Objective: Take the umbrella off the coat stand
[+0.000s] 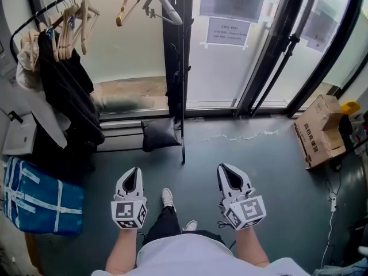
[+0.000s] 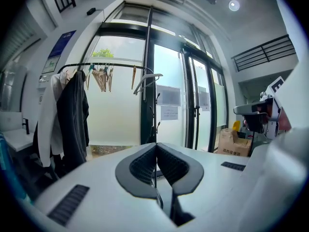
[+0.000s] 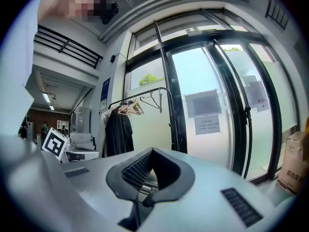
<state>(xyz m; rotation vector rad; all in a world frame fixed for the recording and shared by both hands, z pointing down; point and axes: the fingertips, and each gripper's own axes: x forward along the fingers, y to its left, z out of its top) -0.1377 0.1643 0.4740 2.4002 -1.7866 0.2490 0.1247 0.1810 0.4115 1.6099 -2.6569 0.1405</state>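
Evidently only the approach is in hand. Right of the black coat (image 1: 69, 96), the left gripper (image 1: 136, 170) hangs low, jaws pressed together, empty. The umbrella (image 1: 183, 96), seemingly the slim dark shaft along the coat stand (image 1: 170, 50) upright, hangs well ahead. The right gripper (image 1: 222, 167) is likewise closed, empty. Next it likely needs reaching forward and opening one gripper.

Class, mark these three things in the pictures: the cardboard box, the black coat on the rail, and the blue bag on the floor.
cardboard box (image 1: 316, 134), head view, printed top face.
black coat (image 1: 66, 91), head view, middle of its body.
blue bag (image 1: 40, 200), head view, upper side.
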